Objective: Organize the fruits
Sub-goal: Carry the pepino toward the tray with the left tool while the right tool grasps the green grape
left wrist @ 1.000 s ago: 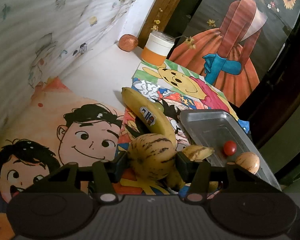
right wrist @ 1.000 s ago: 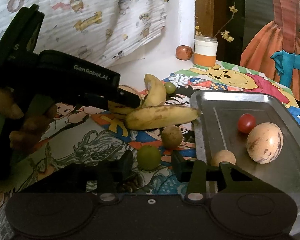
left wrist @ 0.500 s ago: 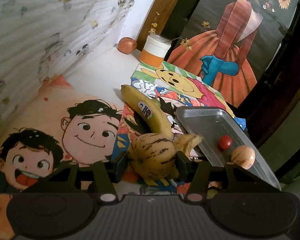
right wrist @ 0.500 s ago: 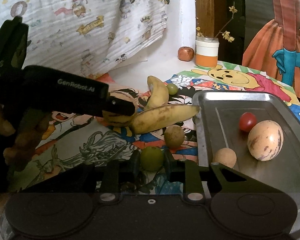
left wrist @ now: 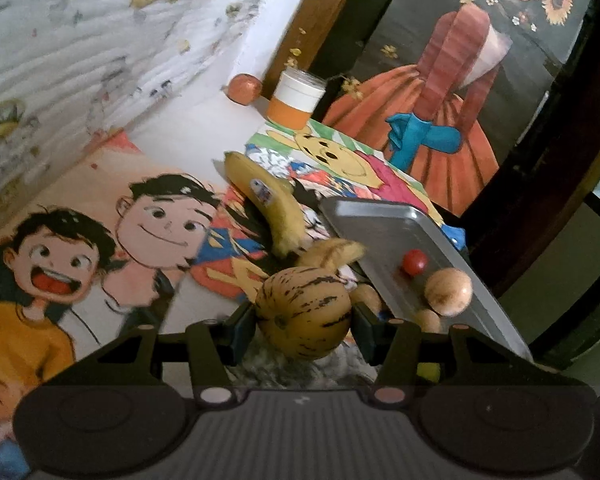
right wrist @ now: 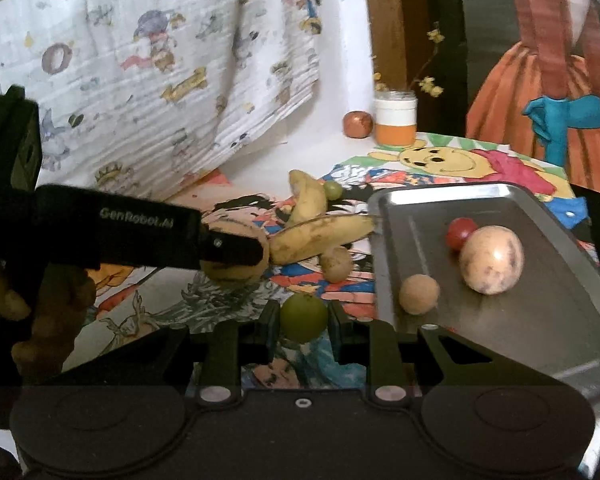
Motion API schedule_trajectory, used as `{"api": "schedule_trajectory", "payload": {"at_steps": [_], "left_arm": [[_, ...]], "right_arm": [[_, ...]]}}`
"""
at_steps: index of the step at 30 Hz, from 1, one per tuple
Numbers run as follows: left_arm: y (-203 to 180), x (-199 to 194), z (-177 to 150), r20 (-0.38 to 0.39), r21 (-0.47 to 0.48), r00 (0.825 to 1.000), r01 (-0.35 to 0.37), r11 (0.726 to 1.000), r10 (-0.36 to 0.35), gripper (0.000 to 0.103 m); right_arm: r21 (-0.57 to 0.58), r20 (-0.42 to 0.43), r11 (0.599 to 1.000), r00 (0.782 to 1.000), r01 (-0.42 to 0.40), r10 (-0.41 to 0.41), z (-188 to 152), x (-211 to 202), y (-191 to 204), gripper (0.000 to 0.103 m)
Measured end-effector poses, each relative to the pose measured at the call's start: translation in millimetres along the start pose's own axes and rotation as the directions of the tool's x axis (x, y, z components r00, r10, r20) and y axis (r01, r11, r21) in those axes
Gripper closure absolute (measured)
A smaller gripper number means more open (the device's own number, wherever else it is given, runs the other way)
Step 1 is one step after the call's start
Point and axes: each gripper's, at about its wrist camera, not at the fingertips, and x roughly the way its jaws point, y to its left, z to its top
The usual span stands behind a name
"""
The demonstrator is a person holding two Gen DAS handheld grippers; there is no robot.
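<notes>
My left gripper (left wrist: pixel 304 320) is shut on a yellow striped melon (left wrist: pixel 304 314) and holds it above the cartoon mat, left of the metal tray (left wrist: pixel 384 232). In the right wrist view the left gripper (right wrist: pixel 236 252) shows with the melon (right wrist: pixel 236 270) in it. My right gripper (right wrist: pixel 303 320) is shut on a green round fruit (right wrist: pixel 303 317) just left of the tray (right wrist: pixel 540 320). The tray holds a red tomato (right wrist: pixel 460 232), a large pale egg-shaped fruit (right wrist: pixel 492 260) and a small tan ball fruit (right wrist: pixel 419 294). Two bananas (right wrist: pixel 320 232) lie on the mat.
A small brown fruit (right wrist: pixel 337 263) and a green grape (right wrist: pixel 333 190) lie by the bananas. An orange-and-white jar (right wrist: pixel 395 122) and a reddish apple (right wrist: pixel 357 124) stand at the back by the wall. A printed cloth (right wrist: pixel 160 60) hangs on the left.
The left gripper has lifted the striped melon higher and drawn back from the bananas. The right gripper has closed on the green fruit and raised it off the mat.
</notes>
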Motion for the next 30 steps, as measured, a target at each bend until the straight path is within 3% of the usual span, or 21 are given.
{"api": "schedule_trajectory", "payload": {"at_steps": [12, 22, 30], "left_arm": [[-52.5, 0.4, -10.7, -0.025, 0.061, 0.998, 0.058, 0.996, -0.057, 0.047], [-101.1, 33.2, -12.0, -0.059, 0.097, 0.991, 0.122, 0.988, -0.117, 0.046], [-128.3, 58.5, -12.5, -0.108, 0.147, 0.988, 0.123, 0.981, -0.108, 0.046]], "right_arm": [[0.118, 0.071, 0.985, 0.989, 0.124, -0.132, -10.8, -41.8, -52.5, 0.076], [0.189, 0.066, 0.964, 0.977, 0.187, -0.202, -30.7, -56.6, -88.6, 0.076], [0.211, 0.071, 0.949, 0.965, 0.235, -0.254, -42.1, -58.3, -101.2, 0.076]]}}
